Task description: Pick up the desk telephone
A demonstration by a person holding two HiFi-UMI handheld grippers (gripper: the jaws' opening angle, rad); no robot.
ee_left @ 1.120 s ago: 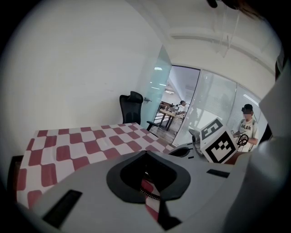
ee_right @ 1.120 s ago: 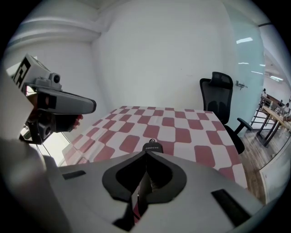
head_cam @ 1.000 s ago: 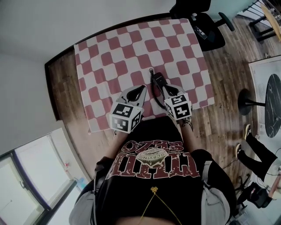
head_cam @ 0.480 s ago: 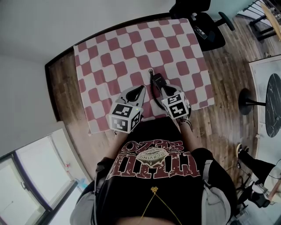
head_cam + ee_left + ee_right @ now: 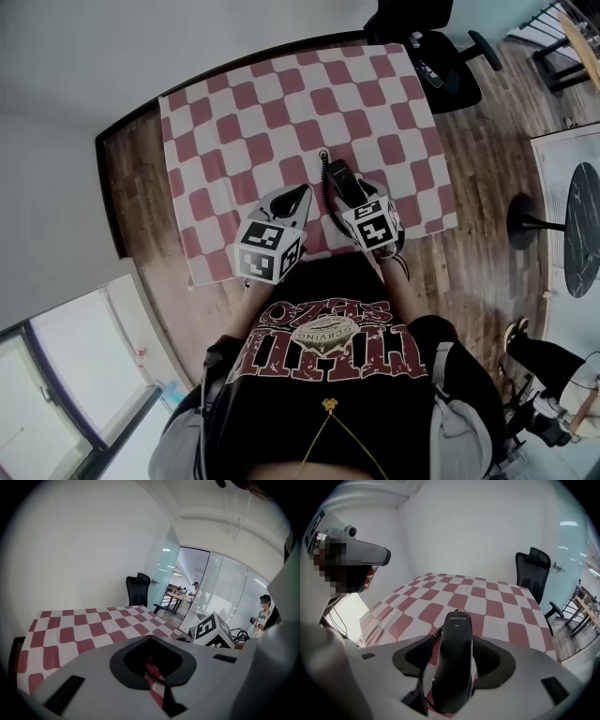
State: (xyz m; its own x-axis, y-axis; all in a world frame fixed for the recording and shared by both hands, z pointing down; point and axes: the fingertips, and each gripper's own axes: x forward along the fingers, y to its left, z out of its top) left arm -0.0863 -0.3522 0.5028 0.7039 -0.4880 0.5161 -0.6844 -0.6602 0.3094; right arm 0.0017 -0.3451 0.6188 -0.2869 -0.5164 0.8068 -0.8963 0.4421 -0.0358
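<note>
A slim black plastic desk telephone (image 5: 452, 677) lay lengthwise between the right gripper's (image 5: 457, 639) just-opened jaws, ungripped; the closed left gripper (image 5: 151, 638) hung to the telephone's left.

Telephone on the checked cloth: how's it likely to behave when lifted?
The telephone looks rigid, smooth plastic: likely stiff but slippery. Its coiled cord will probably stretch and tug. Lying flat, it seems unlikely to roll.

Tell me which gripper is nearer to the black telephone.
Right. The right gripper has the telephone between its jaws, which have just been opening; the left gripper hangs apart, at its left.
</note>
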